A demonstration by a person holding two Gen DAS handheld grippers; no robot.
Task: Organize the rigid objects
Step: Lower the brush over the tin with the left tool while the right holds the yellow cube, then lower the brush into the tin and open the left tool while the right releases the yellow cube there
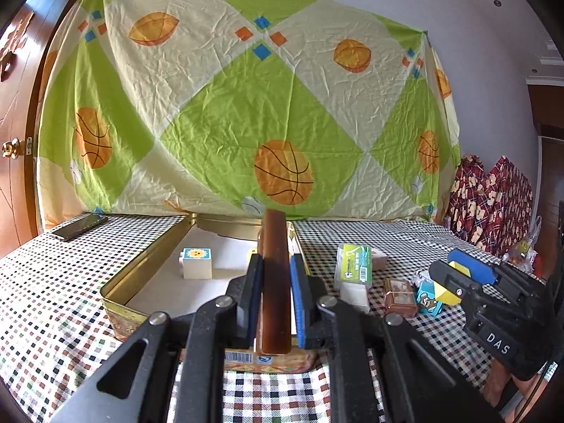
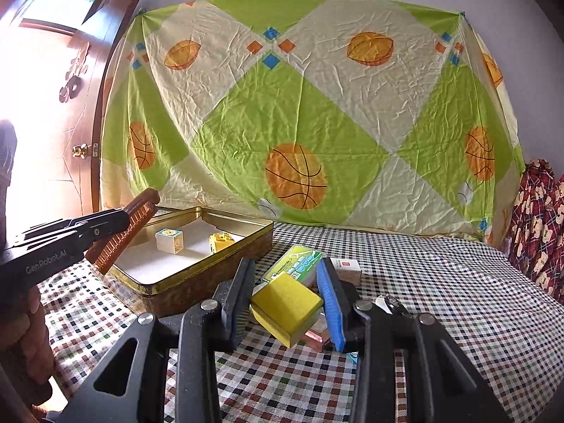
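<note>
Over gold tin [image 1: 141, 268], L gripper [image 1: 276, 282] clamping brown comb [image 1: 276, 268], R gripper [image 2: 285, 303] clamping yellow block [image 2: 285, 306]

Left tool [image 1: 276, 282]: jaws closed tight on a brown comb [image 1: 276, 275] standing on edge between the pads, pointing slightly below level. Right tool [image 2: 285, 303]: jaws clamped on a yellow block [image 2: 285, 308], also nearly level. A hand [image 2: 21, 345] grips the left tool's handle.
</note>
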